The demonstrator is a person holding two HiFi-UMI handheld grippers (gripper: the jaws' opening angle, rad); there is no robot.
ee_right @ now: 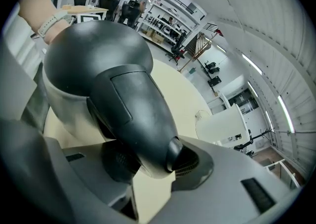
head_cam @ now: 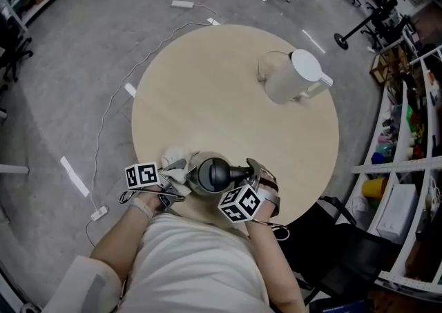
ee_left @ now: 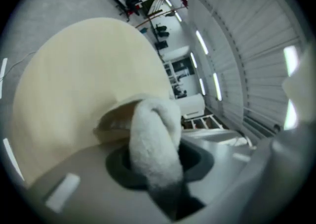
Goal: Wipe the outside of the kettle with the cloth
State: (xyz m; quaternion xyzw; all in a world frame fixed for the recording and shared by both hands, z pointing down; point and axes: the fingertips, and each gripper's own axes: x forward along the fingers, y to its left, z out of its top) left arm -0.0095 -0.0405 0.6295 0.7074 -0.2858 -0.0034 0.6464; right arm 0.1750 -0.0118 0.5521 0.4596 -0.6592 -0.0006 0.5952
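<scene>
Head view: the kettle (head_cam: 209, 175) stands at the table's (head_cam: 221, 97) near edge. My right gripper (head_cam: 247, 172) clamps its handle, and my left gripper (head_cam: 170, 179) pinches the cloth (head_cam: 177, 166) just beside its left side. I judge the wiping barely begun, with most sides left.

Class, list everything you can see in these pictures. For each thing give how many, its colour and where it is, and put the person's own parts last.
round beige table: one, beige, centre of the head view
steel kettle with black lid and handle: one, silver and black, near edge of the table
white fluffy cloth: one, white, at the kettle's left, in the left gripper's jaws
white lidded jug: one, white, far right of the table
white cable: one, white, on the grey floor left of the table
shelving: one run, white, right edge
left gripper: one, grey, shut on the cloth
right gripper: one, grey, shut on the kettle's handle
</scene>
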